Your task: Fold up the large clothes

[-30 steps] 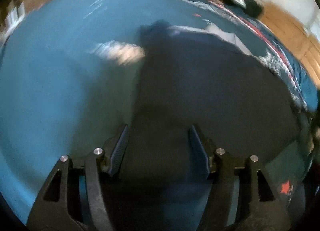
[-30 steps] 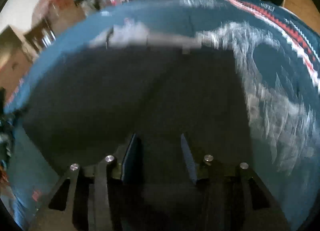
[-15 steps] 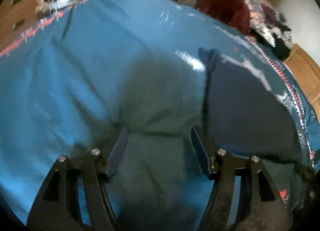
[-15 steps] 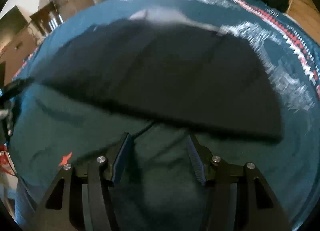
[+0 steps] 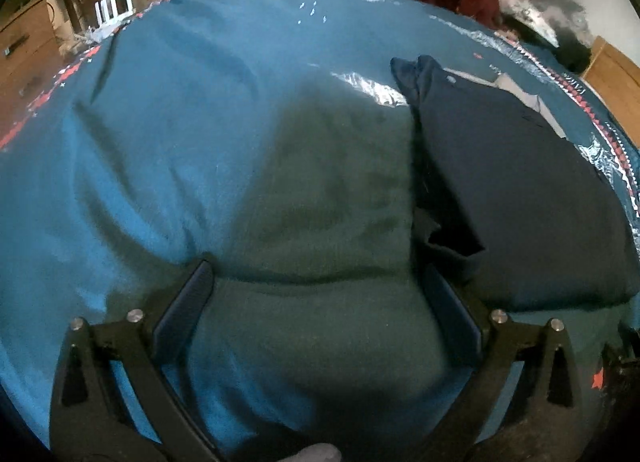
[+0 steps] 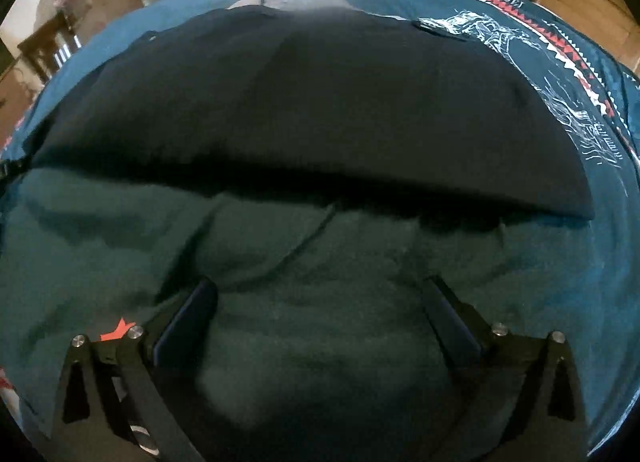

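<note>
Lying beyond both empty hand-held grippers: folded dark garment (image 6: pixel 320 101).

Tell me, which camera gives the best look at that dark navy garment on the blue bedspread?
The right wrist view: the dark navy garment lies spread across the middle of the picture, its near fold edge in full sight. The left wrist view catches it only at the right side, seen from one end and partly cut off by the picture's rim.

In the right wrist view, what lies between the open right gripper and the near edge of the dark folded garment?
Only bare teal bedspread, wrinkled and in shadow, lies between the right gripper and the dark garment; the right wrist view shows this.
</note>
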